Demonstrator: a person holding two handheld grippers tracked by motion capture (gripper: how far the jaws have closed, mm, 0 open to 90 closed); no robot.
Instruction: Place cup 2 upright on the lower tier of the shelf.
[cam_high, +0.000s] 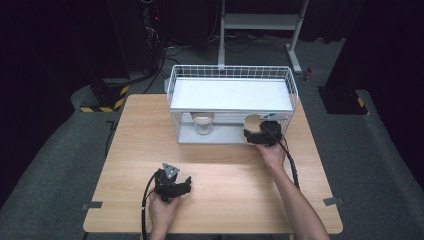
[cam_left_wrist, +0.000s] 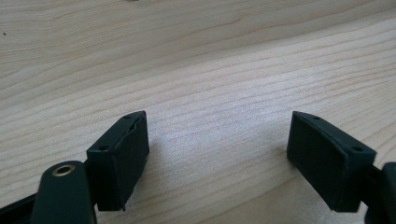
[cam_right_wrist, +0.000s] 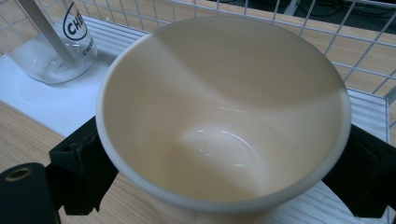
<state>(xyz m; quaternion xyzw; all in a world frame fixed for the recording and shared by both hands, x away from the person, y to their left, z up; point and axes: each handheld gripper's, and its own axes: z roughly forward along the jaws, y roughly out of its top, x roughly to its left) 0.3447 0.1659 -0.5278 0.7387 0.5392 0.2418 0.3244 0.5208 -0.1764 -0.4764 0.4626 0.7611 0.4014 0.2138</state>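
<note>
In the right gripper view, a cream cup (cam_right_wrist: 224, 121) sat nearest, empty and clamped at its sides between the right gripper (cam_right_wrist: 224, 177)'s black jaws. Just past it stood a clear glass jar (cam_right_wrist: 56, 51) with printed lettering on the white lower shelf (cam_right_wrist: 46, 100). The high view placed that cup (cam_high: 253, 122) at the front right of a white wire rack (cam_high: 232, 102). The left gripper (cam_left_wrist: 217, 158) held its jaws apart over bare wooden table (cam_left_wrist: 196, 60), near the person's edge (cam_high: 172, 186).
</note>
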